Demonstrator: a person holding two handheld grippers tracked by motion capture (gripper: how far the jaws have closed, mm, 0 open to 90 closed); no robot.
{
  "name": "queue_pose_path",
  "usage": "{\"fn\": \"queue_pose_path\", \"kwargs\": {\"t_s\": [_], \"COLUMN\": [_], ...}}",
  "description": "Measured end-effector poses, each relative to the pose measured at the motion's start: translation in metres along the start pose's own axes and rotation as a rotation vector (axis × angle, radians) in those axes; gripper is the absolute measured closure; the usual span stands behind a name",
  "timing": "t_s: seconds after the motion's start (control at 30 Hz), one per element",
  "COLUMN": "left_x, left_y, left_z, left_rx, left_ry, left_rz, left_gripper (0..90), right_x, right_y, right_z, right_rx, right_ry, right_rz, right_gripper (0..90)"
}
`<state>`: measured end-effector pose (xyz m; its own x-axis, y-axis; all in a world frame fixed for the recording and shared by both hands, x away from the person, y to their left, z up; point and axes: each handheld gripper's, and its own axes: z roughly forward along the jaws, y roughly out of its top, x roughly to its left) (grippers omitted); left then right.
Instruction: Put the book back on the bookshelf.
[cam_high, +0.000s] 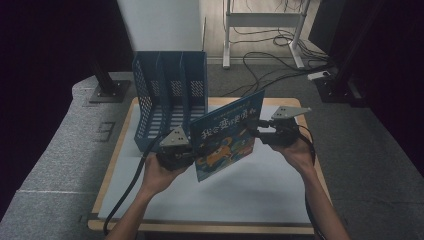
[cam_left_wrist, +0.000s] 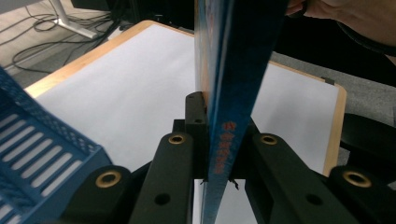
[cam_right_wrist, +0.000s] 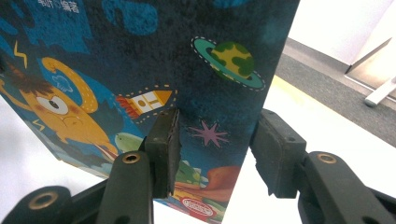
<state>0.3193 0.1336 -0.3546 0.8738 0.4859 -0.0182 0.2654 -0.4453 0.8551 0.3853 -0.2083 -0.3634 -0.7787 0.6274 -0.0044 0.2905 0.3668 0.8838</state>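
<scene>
Nearest the lens, the left gripper (cam_left_wrist: 219, 154) has its black jaws clamped on the spine of the thin blue picture book with a cartoon cover (cam_high: 227, 135), held upright above the white table mat (cam_high: 260, 190). At 3 o'clock, the right gripper (cam_right_wrist: 215, 154) straddles the book's edge, one pad touching the cover, the other apart. Judged step: carrying it to the blue plastic slotted file rack (cam_high: 167, 90) at 11 o'clock; next, align the book with a slot.

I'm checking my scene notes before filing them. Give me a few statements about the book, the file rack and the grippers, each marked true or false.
1. The book is held up off the table. True.
2. The left gripper is shut on the book's edge. True.
3. The book lies flat inside the file rack. False: it is in front of the rack, outside it.
4. The file rack is red. False: it is blue.
5. The right gripper hangs far from the book. False: its jaws straddle the book's edge.
</scene>
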Motion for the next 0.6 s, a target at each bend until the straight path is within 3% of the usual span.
{"fn": "queue_pose_path", "kwargs": {"t_s": [0.6], "left_x": [0.034], "left_y": [0.014], "left_z": [-0.057], "left_rx": [-0.037], "left_ry": [0.072], "left_rz": [-0.008], "left_gripper": [83.2], "right_x": [0.013], "right_y": [0.071], "right_z": [0.035], "right_rx": [-0.047], "right_ry": [0.027], "right_rz": [-0.065], "right_gripper": [52.4]}}
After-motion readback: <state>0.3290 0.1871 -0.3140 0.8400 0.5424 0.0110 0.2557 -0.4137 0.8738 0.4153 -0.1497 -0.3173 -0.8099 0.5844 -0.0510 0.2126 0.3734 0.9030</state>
